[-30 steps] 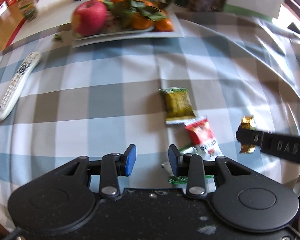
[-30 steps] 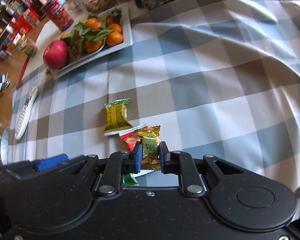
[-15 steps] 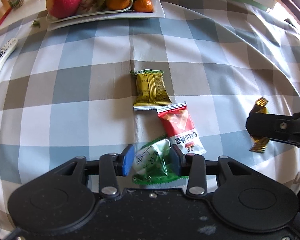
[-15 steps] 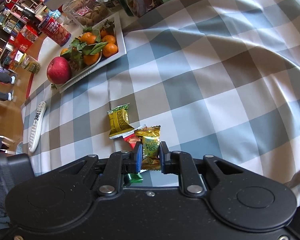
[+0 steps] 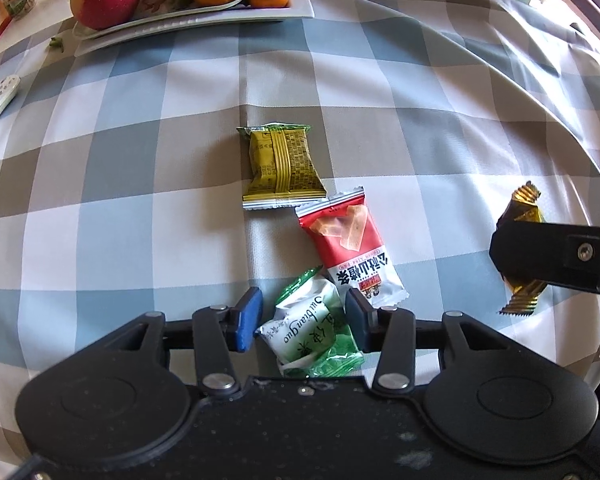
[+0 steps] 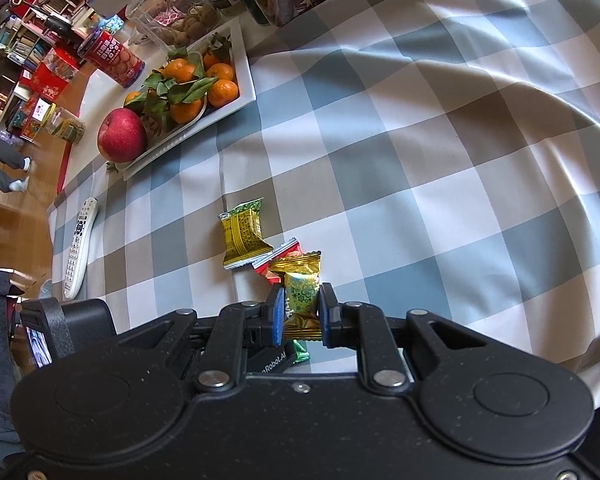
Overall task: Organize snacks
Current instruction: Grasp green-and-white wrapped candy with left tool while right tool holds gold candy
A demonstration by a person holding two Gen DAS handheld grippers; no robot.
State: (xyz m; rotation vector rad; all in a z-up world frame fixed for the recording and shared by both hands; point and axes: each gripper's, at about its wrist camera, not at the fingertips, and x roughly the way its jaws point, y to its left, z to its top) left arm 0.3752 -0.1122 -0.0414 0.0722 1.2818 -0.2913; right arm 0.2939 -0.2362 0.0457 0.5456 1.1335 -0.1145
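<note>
Three snack packets lie in a loose line on the checked cloth of the counter [image 5: 140,200]. The olive-yellow packet [image 5: 282,166] is farthest from the left wrist camera, its long axis running away from the camera toward the fruit tray, its silver sealed edge nearest. The red packet [image 5: 352,246] lies just beside it, its upper corner touching or slightly overlapping that silver edge; its long axis slants down to the right, white printed end nearest the camera. The green-and-white packet [image 5: 312,328] sits nearest, crumpled, tilted the same way, touching the red one.

The left gripper [image 5: 304,322] points steeply down over the green-and-white packet. Its fingers [image 5: 248,318] are spreading, with the packet between them; the left blue pad stands clear of the wrapper, while the right one is at or near its edge, and I cannot tell if it touches.

The right gripper [image 6: 298,314] has its fingers [image 6: 276,314] pressed in on a gold-and-green packet [image 6: 300,292], held upright with its long axis pointing away from the camera, above the counter near the red packet.

The white rectangular tray [image 6: 244,80] holds leafy tangerines [image 6: 220,92] and a red apple [image 6: 122,140] at its near end. A white remote [image 6: 80,248] lies on the cloth, well apart to the left.
</note>
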